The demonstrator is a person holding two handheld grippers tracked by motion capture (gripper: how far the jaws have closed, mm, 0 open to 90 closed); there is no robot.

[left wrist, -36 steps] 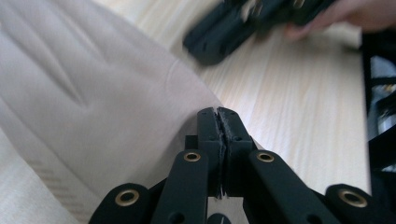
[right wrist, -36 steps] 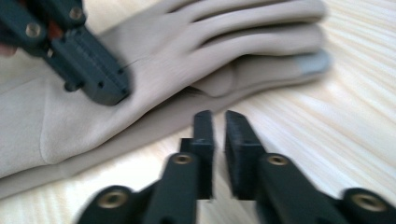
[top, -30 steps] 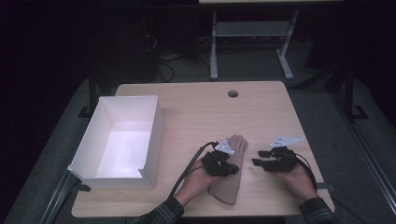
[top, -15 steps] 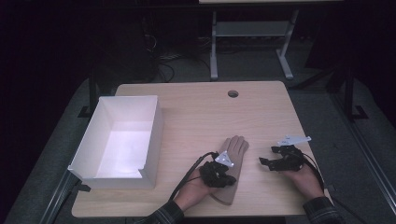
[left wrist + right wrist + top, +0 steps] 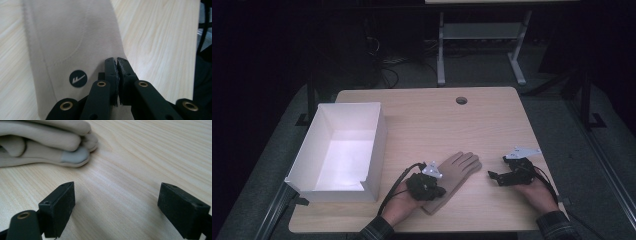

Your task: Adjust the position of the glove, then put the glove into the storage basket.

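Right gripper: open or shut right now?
Open. The right gripper has just been opening; its jaws stand wide apart over bare table, nothing between them.

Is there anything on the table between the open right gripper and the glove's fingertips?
Nothing visible. In the right gripper view, bare wood lies between the right gripper, jaws wide apart, and the glove ahead to its left. The high view shows the same clear gap on the table. The left gripper is shut at the glove's cuff.
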